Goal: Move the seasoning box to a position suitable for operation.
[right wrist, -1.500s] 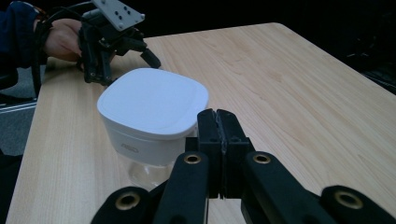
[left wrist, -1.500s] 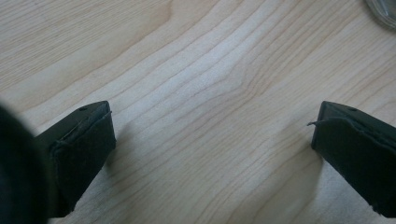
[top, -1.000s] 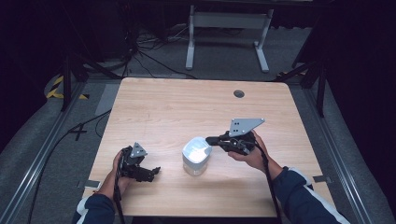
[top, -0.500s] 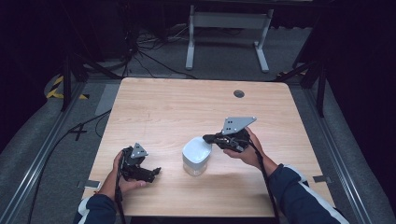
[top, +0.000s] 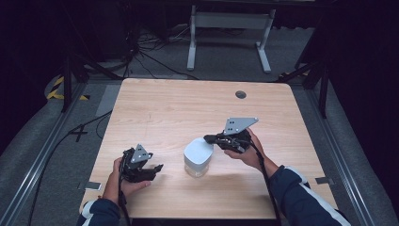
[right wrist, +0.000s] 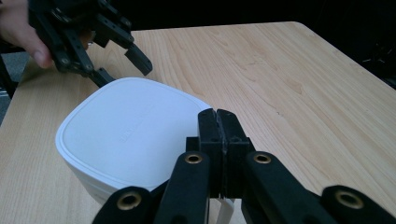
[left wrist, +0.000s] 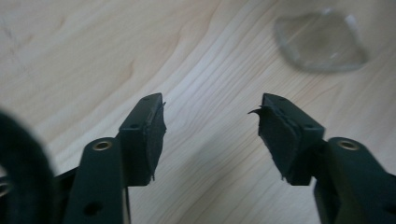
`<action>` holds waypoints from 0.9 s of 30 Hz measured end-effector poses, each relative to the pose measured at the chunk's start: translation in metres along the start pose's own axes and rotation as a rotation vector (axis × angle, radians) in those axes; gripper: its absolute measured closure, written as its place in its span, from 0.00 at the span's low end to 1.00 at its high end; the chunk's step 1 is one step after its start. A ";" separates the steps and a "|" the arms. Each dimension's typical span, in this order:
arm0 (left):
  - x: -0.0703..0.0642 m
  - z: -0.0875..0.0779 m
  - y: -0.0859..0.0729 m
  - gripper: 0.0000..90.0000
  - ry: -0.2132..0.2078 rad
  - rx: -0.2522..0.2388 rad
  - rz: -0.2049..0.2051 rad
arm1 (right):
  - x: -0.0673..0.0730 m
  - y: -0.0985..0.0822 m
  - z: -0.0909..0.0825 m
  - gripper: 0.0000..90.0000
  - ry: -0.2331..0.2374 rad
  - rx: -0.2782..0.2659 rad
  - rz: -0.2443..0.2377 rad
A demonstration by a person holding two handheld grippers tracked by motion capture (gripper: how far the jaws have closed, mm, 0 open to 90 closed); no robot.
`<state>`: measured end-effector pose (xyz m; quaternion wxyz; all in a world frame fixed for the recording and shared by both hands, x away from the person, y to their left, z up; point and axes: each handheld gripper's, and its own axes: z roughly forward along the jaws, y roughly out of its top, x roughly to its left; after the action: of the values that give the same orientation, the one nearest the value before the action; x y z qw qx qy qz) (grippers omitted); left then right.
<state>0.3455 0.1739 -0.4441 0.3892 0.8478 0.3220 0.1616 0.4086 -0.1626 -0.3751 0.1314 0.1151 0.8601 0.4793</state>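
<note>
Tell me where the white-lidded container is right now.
In the high view, the white-lidded container stands near the table's front middle, between the left hand-held gripper and the right hand-held gripper, whose tips reach its lid.

White-lidded container on the tabletop

The container [top: 197, 157] stands upright near the front middle of the wooden tabletop [top: 179, 108], a rounded-square white lid [right wrist: 126, 130] closed on top, its lower body clear and see-through [left wrist: 320, 42].

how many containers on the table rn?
1. A white-lidded container sits near the front middle of the table, between the left tongs and the right tongs, whose tips are at its lid. Nothing else looks hidden.
</note>
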 end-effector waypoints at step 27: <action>-0.058 -0.017 0.069 0.93 -0.091 -0.190 0.179 | -0.001 -0.007 0.004 1.00 -0.038 0.024 0.046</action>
<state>0.3230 0.1109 -0.3821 0.4658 0.8390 0.2104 0.1866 0.4105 -0.1638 -0.3828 0.1351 0.1457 0.8604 0.4693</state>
